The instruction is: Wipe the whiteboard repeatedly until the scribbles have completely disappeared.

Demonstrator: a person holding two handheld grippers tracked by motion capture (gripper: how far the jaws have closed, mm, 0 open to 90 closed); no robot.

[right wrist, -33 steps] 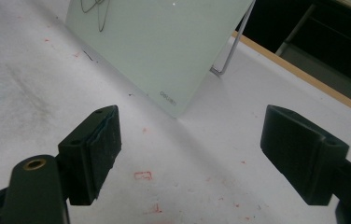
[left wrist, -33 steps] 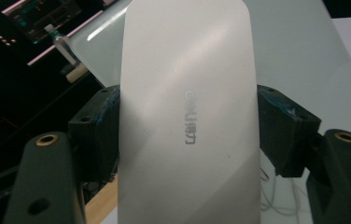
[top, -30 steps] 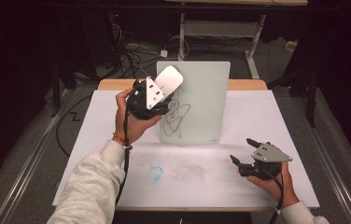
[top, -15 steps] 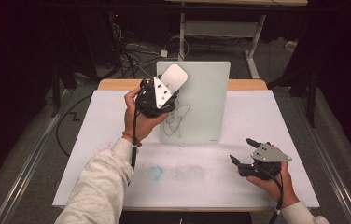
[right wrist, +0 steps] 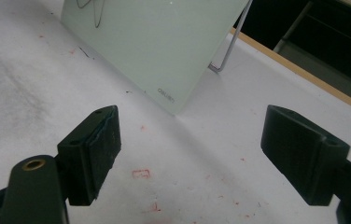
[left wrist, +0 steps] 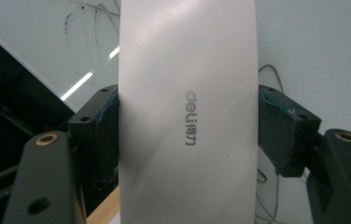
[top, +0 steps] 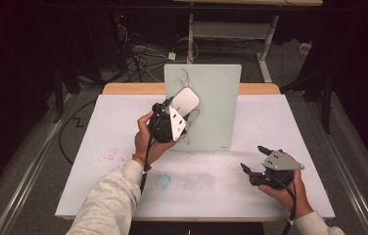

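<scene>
High view: left gripper (top: 181, 110) is held up w/ a white oblong plastic eraser block (top: 184, 102) clamped betw. its jaws, pressed against or just in front of the pale green glass drawing board (top: 215, 105); contact can't be told. Board is propped upright, tilted back, at the far middle of the white tabletop (top: 280, 122), w/ thin black scribbled lines (top: 192, 117) seen on it beside the eraser. Right gripper (top: 258, 157) is held low near the tabletop's right front, well apart from the board, jaws spread w/ nothing betw. them. A blue smudge (top: 162, 181) and red specks (top: 111, 156) are seen on the tabletop's near-left area.

Left gripper view: eraser block (left wrist: 187, 112) is gripped on both long sides by the black jaws, grey "deli" print at its middle, board (left wrist: 313, 42) behind it w/ scribbles (left wrist: 78, 42) at upper left.

Right gripper view: jaws are set wide apart over the tabletop (right wrist: 201, 154); the board's lower corner (right wrist: 164, 60) w/ its wire stand (right wrist: 232, 46) is seen ahead, red marks (right wrist: 141, 174) on the surface betw. the jaws.
</scene>
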